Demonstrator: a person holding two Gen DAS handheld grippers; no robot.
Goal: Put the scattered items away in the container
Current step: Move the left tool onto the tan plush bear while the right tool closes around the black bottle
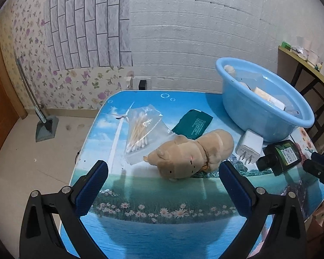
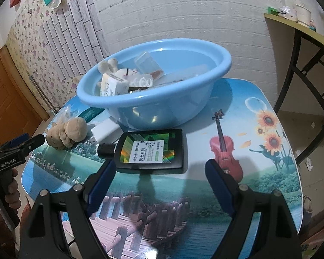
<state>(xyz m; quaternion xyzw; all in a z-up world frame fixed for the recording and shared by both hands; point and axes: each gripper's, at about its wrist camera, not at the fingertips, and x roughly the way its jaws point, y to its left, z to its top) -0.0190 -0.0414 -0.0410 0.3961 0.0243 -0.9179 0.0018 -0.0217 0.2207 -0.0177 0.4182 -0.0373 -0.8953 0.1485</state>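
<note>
A tan plush toy (image 1: 190,153) lies on the picture-printed table (image 1: 162,194), just ahead of my open left gripper (image 1: 163,165). Beside the toy are a clear bag of cotton swabs (image 1: 140,133), a dark green packet (image 1: 193,124) and a white charger plug (image 1: 248,146). A flat dark bottle (image 2: 151,149) with a black cap lies on its side right in front of my open right gripper (image 2: 159,166), whose pads do not touch it. Behind the bottle stands the blue basin (image 2: 157,112), with several items inside. The plush toy (image 2: 69,132) and the left gripper (image 2: 32,139) also show at the left of the right wrist view.
The basin (image 1: 248,112) sits at the table's far right corner. A dark-framed side table (image 2: 291,28) with clutter stands to the right. On the floor at the left is a grey floor stand (image 1: 45,127) with a leaning rod. A hand (image 2: 10,185) holds the left gripper's handle.
</note>
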